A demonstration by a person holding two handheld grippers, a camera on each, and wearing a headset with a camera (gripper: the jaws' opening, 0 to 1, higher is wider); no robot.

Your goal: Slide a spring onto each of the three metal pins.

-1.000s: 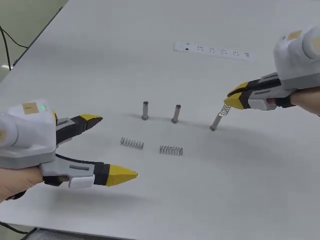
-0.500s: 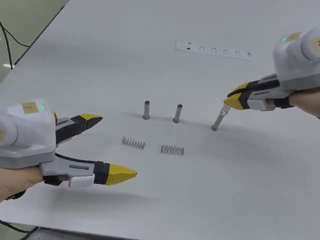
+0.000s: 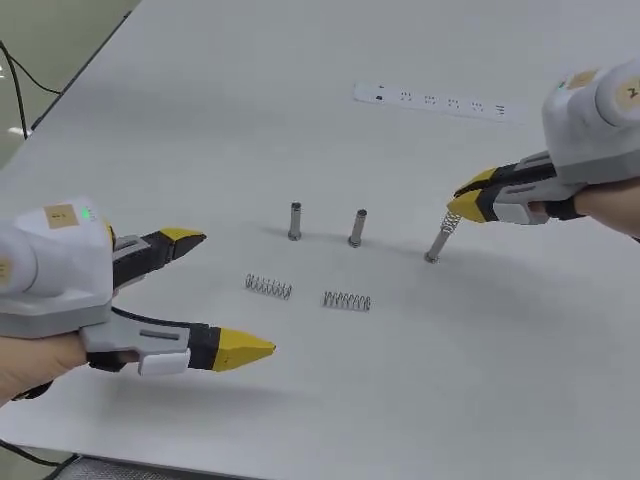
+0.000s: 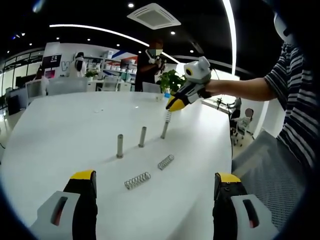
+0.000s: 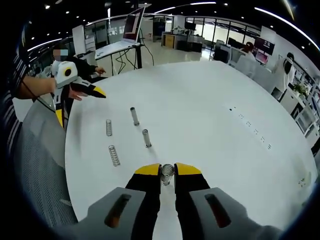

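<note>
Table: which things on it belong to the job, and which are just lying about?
Job: left pin, middle pin, right pin, left spring, middle spring, third spring gripped by the right tongs.
Lying about: power strip.

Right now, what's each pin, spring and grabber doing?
left gripper: open, holding nothing
right gripper: shut on the held spring
held spring: over the right pin's top end
right pin: leaning
middle pin: upright, bare
left pin: upright, bare
left loose spring: lying flat on the table
right loose spring: lying flat
</note>
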